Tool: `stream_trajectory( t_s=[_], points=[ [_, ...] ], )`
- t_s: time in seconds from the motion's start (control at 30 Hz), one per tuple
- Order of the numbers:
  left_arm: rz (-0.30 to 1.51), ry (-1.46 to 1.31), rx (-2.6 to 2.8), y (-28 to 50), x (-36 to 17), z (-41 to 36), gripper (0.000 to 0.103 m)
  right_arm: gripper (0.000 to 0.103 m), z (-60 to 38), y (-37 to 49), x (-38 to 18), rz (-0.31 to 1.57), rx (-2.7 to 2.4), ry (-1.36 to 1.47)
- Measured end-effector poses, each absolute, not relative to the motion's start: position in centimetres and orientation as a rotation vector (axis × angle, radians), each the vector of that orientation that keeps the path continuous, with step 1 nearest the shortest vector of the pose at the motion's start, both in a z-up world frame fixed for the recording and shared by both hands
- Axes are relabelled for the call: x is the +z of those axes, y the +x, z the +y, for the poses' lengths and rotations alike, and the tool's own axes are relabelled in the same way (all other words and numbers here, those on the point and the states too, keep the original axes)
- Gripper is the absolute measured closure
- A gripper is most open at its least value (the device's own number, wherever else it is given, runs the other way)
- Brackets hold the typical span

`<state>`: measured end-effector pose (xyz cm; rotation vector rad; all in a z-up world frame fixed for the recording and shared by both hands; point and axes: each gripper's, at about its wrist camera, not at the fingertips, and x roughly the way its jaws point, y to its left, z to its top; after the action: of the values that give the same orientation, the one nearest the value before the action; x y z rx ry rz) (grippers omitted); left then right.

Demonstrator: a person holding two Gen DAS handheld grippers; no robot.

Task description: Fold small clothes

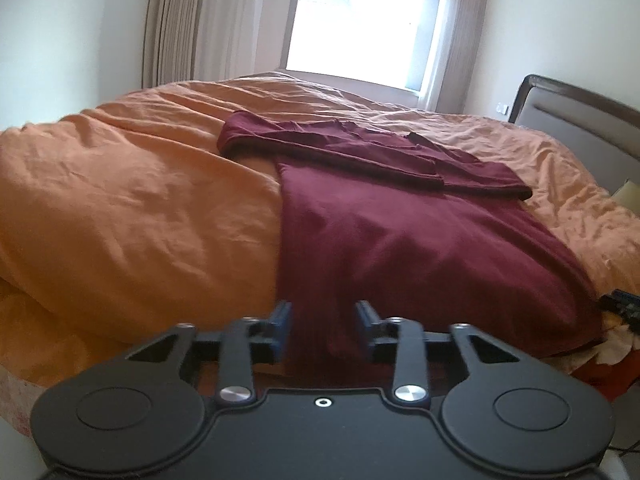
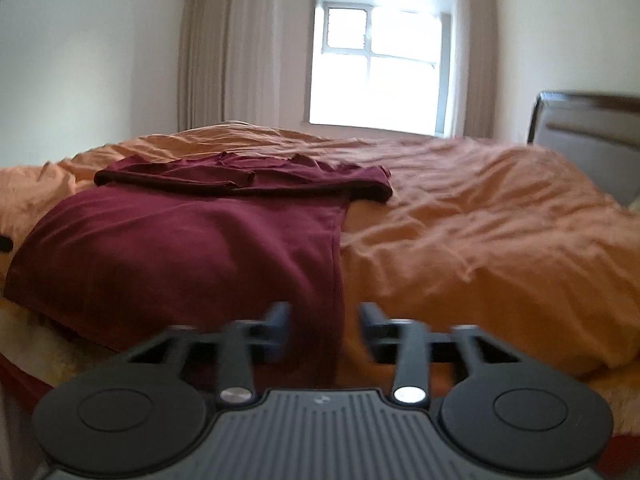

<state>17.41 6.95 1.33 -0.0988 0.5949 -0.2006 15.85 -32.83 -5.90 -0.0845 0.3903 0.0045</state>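
Note:
A maroon shirt (image 1: 400, 232) lies flat on the orange duvet (image 1: 140, 200), its sleeves folded across the chest at the far end. My left gripper (image 1: 324, 320) is open at the near bed edge. The shirt's left hem corner runs between its blue-padded fingers (image 1: 282, 320). In the right wrist view the same shirt (image 2: 192, 248) fills the left half. My right gripper (image 2: 325, 322) is open too, and the shirt's right side seam and hem corner lie between its fingers (image 2: 370, 320).
A padded headboard (image 1: 580, 120) stands to the right and a bright window (image 2: 380, 52) with curtains is behind the bed. Bare wrinkled duvet (image 2: 480, 240) spreads right of the shirt. A dark blue-black piece (image 1: 622, 304) pokes in by the shirt's far hem corner.

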Motion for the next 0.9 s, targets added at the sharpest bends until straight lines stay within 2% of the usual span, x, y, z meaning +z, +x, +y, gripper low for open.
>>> stream_trajectory(
  t_s=[0.03, 0.1, 0.17, 0.3, 0.47, 0.7, 0.8, 0.9],
  points=[
    [0.598, -0.111, -0.203, 17.4, 1.4, 7.0, 0.054, 0.039, -32.5, 15.8, -5.9, 0.378, 0.012, -0.11],
    [0.593, -0.125, -0.195, 17.3, 1.6, 7.1, 0.035, 0.029, -31.5, 15.6, -5.8, 0.361, 0.038, -0.165],
    [0.563, -0.11, -0.175, 17.0, 1.8, 7.0, 0.023, 0.013, -30.2, 15.4, -6.0, 0.331, 0.066, -0.24],
    [0.505, -0.044, -0.143, 16.4, 2.3, 6.1, 0.0, 0.004, -27.2, 15.4, -7.2, 0.308, 0.129, -0.391],
    [0.494, 0.013, -0.134, 16.6, 2.3, 4.9, 0.001, 0.002, -23.9, 15.6, -9.4, 0.318, 0.206, -0.548],
    [0.484, 0.044, -0.16, 16.7, 1.7, 3.4, 0.001, 0.004, -20.1, 16.0, -13.4, 0.275, 0.162, -0.805],
    [0.467, 0.082, -0.2, 16.1, 1.2, 2.3, 0.001, 0.01, -19.5, 16.3, -14.1, 0.225, 0.091, -0.842],
    [0.433, 0.163, -0.248, 15.0, 0.3, 0.9, 0.001, 0.025, -19.6, 16.1, -13.6, 0.185, 0.09, -0.801]
  ],
)
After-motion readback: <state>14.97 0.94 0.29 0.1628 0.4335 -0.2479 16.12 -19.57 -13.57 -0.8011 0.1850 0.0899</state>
